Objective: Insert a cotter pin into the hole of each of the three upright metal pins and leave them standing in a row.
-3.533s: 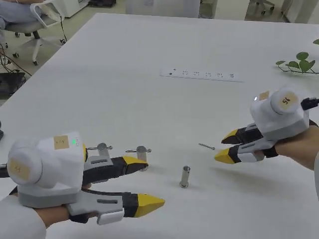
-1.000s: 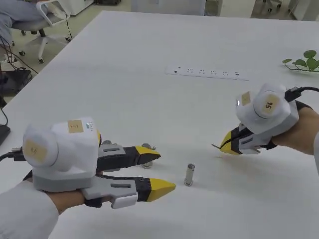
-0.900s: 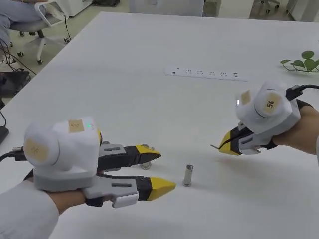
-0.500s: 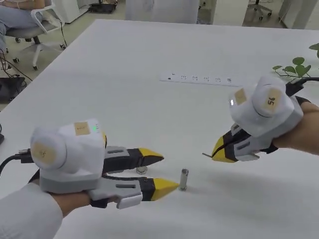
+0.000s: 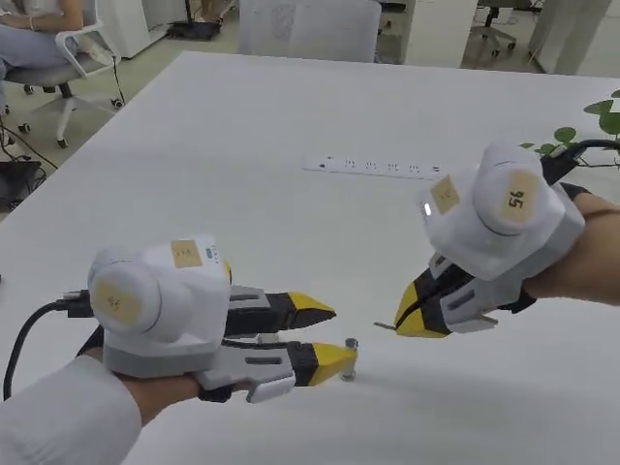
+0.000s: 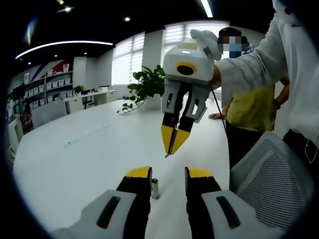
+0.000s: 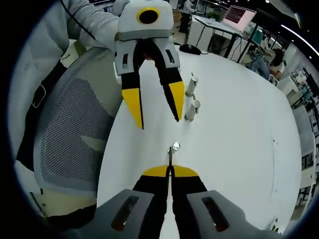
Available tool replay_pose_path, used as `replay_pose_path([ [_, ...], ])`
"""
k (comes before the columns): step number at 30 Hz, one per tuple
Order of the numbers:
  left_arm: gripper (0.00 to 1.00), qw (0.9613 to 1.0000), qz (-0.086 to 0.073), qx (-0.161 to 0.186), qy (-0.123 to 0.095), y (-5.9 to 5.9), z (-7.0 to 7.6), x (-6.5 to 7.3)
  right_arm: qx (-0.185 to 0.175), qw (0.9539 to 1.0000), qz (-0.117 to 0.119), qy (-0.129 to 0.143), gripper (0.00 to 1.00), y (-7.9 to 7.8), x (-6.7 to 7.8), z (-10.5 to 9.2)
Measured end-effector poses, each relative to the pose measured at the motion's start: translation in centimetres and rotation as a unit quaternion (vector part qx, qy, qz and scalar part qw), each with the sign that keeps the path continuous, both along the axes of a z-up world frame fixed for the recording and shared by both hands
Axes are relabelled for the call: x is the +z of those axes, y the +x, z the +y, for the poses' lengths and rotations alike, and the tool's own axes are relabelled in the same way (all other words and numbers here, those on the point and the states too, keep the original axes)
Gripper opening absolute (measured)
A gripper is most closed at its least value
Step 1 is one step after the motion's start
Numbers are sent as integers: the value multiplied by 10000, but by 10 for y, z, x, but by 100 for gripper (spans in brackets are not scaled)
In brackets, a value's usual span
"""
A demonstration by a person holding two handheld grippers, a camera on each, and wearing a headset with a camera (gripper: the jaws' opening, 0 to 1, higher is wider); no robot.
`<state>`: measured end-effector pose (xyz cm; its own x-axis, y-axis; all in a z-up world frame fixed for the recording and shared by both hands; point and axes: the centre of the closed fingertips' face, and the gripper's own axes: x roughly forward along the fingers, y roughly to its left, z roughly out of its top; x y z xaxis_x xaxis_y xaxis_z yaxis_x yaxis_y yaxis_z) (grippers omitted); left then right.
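A small upright metal pin [image 5: 351, 346] stands on the white table [image 5: 242, 145], just past the tip of my left gripper [image 5: 324, 335]. In the left gripper view that pin [image 6: 155, 188] sits between the open jaws of the left gripper [image 6: 168, 174], touching neither. My right gripper [image 5: 405, 322] hovers just right of the pin, shut on a thin cotter pin [image 5: 384, 326] that points at it. In the right gripper view the right gripper [image 7: 169, 172] holds the cotter pin [image 7: 170, 158] over the pin [image 7: 175, 146]. Two more upright pins [image 7: 192, 84] [image 7: 192, 109] stand in a row beyond.
A white power strip [image 5: 378, 167] lies across the middle of the table. A potted plant [image 5: 593, 128] is at the far right edge. A grey mesh chair [image 7: 75, 129] stands by the near edge. A person [image 6: 249, 114] stands beside the table, and another sits far left [image 5: 34, 24].
My right gripper has picked the cotter pin off the table and carried it left toward the lone pin. My left gripper has moved forward until its jaws flank that pin.
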<state>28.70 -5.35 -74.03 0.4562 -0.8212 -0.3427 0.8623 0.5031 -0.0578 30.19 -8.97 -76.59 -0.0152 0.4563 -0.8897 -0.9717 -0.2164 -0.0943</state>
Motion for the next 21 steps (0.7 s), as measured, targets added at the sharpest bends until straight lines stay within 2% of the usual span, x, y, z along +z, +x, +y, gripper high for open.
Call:
replay_pose_path([
  [8,19,9998,-105,-128,106,1,-11,-1,165,9998,25,-83,2,-13,7,6],
  [14,14,9994,-178,-263,165,-2,-17,-1,283,9995,23,-148,2,-20,9,9],
  [21,10,9990,-169,-355,197,-5,-21,-3,399,9990,18,-221,2,-25,10,9],
])
